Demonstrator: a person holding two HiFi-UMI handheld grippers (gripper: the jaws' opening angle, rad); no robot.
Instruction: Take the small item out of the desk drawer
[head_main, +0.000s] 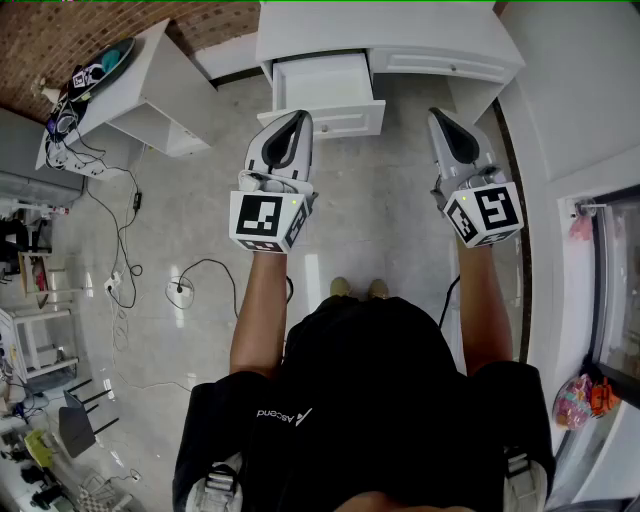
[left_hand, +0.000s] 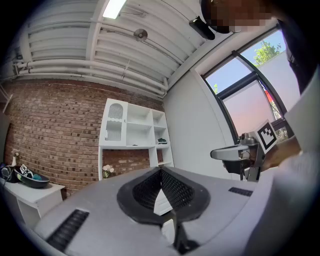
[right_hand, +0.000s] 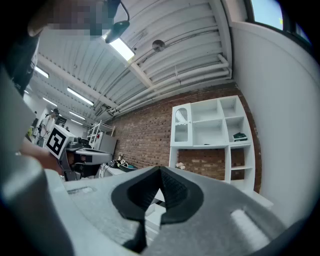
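1. At the white desk (head_main: 400, 35), we hold both tools out level, well short of the open drawer (head_main: 350, 118).
2. The left gripper (head_main: 299, 120) has its tongs pressed together on nothing. The right gripper (head_main: 441, 116) likewise shows its tips meeting, with nothing between them.
3. The small item should be in the drawer, but from overhead the inside looks pale and bare. We cannot make the item out; it may sit far back, under the desk top.
4. We judge the step in hand to be the approach. To do it well, we should step closer, tip one gripper down over the drawer, and spread its tongs before they go in.
5. We should spot the item before closing and keep clear of the side walls.
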